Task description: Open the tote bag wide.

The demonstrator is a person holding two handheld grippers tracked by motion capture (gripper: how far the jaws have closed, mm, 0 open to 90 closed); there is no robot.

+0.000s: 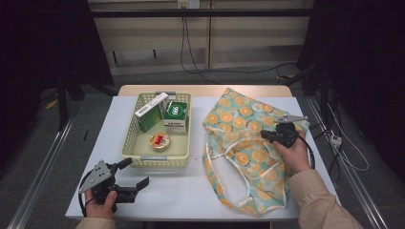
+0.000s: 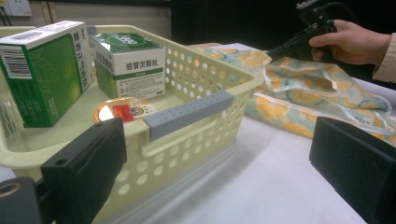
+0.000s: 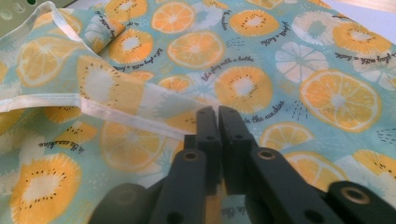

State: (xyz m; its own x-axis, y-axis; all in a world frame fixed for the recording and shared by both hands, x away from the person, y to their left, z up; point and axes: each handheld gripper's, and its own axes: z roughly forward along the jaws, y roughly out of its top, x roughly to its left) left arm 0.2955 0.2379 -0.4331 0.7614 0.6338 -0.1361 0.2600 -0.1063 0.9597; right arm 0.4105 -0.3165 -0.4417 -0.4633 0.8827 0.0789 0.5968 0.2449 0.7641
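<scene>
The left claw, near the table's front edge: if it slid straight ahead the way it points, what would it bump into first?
Most likely the pale yellow basket: the open left claw faces its near wall and grey handle, though the fruit-print bag lies just beside that line.

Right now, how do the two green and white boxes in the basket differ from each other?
The left box is taller and narrower and leans tilted, while the right box is squatter and sits upright. The left box shows a barcode on its white end in the left gripper view; the right box shows a white front with printed characters. Both are green and white cartons standing at the far end of the yellow basket, behind a small round tin.
</scene>
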